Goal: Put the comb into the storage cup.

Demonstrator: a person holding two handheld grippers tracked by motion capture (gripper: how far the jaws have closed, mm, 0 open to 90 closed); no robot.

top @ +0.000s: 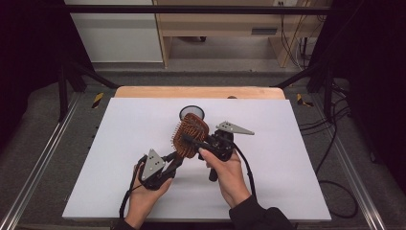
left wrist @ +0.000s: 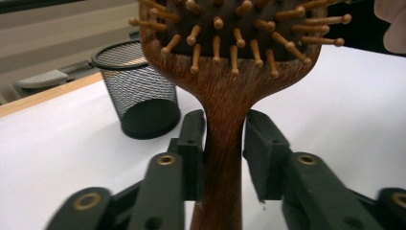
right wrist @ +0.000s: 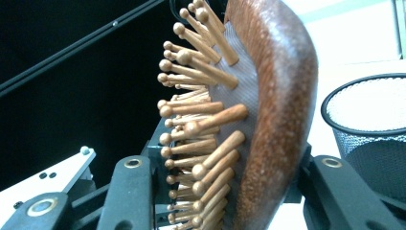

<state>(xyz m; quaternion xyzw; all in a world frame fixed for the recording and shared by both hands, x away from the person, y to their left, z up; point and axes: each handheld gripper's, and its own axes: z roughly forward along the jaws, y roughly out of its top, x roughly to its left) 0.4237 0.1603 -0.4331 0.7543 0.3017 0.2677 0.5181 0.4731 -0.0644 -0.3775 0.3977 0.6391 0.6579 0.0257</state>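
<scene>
A wooden hairbrush with peg bristles is held above the white table top, lifted between both grippers. My left gripper is shut on its handle; in the left gripper view the handle stands upright between the two black jaws of that gripper. My right gripper is shut across the brush head, and in the right gripper view the bristles face left and the curved wooden back faces right between the jaws of this gripper.
A black mesh cup stands upright on the white sheet just beyond the brush, seen also as the cup behind the handle and the cup at right. Wooden table edge lies at the back.
</scene>
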